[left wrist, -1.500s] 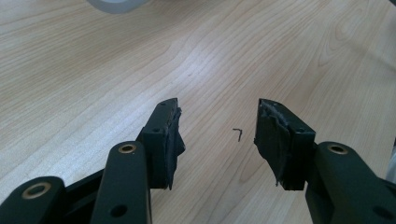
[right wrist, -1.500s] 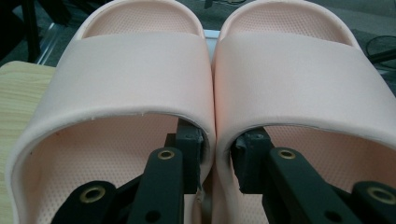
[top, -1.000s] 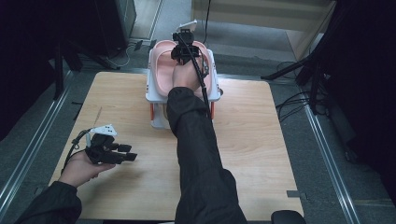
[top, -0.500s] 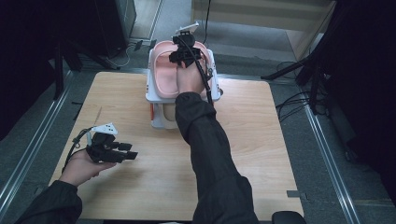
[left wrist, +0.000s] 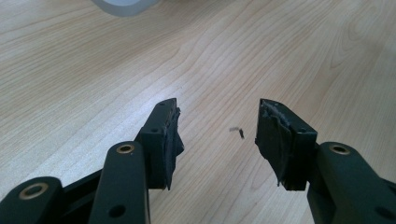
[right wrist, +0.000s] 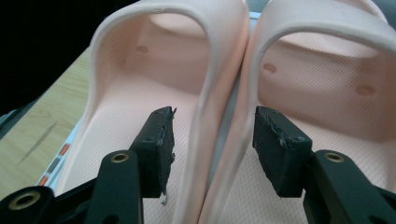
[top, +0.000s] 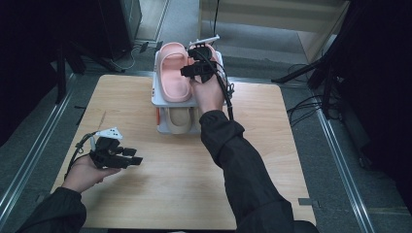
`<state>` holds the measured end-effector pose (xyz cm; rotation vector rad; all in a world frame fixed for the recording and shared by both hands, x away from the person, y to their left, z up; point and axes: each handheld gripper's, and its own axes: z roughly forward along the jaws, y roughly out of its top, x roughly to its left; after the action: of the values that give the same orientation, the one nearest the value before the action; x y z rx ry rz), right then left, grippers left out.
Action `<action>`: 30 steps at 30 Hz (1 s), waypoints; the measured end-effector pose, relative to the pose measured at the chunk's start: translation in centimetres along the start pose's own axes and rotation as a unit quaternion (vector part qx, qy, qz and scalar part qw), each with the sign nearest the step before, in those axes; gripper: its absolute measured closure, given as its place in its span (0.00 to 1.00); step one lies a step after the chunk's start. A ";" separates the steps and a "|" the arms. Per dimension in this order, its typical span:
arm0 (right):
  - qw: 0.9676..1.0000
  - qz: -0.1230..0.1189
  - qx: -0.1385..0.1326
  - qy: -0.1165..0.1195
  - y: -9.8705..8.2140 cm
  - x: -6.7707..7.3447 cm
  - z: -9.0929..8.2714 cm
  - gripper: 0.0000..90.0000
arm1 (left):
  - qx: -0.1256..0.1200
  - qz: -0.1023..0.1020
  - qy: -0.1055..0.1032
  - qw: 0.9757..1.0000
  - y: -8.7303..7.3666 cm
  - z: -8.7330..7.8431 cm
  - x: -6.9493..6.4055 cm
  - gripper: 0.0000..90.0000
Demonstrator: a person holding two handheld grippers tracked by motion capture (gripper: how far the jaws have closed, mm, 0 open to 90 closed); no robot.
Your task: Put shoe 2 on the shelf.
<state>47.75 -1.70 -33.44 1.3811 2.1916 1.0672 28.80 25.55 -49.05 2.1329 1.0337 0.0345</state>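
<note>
Pink slippers [right wrist: 196, 107], pale woodgrain table [left wrist: 116, 70].

Light wooden table [top: 272, 160], grey carpet floor [top: 340, 194], metal floor rails [top: 29, 155], dark surroundings, pale cabinet [top: 272, 19] behind

The wooden counter [top: 272, 160] is lying under the left tool [left wrist: 217, 135]. A small dark speck [left wrist: 241, 133] is resting on it between that tool's jaws. A white rounded object [left wrist: 122, 5] is sitting on the counter well beyond the tips. A beige pair of slippers [top: 178, 119] is occupying the shelf below the right tool [right wrist: 212, 140]. Cables [top: 303, 104] are lying on the floor to that tool's right.
</note>
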 end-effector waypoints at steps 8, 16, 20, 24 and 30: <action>0.998 -0.029 -0.013 0.054 -2.3 -0.1 -2.2 0.56 | 0.000 0.001 0.001 1.000 0.1 0.3 0.0 0.53; 0.992 -0.074 -0.025 0.102 -4.4 -0.4 -4.4 0.56 | 0.001 0.001 0.007 1.000 0.0 0.3 0.0 0.53; 0.985 -0.131 -0.027 0.107 -6.0 -0.2 -5.5 0.57 | 0.000 -0.002 0.008 1.000 -0.1 0.3 0.1 0.53; 0.981 -0.139 -0.027 0.129 -7.5 -0.3 -6.6 0.56 | 0.002 -0.002 0.007 1.000 -0.1 0.4 0.1 0.52; 0.973 -0.120 -0.031 0.192 -9.5 -0.8 -7.9 0.56 | 0.005 0.002 0.009 1.000 0.0 0.8 0.1 0.52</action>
<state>37.29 -8.04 -35.39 0.9074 2.4876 1.3856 29.14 25.17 -49.65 2.1465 1.0426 0.0502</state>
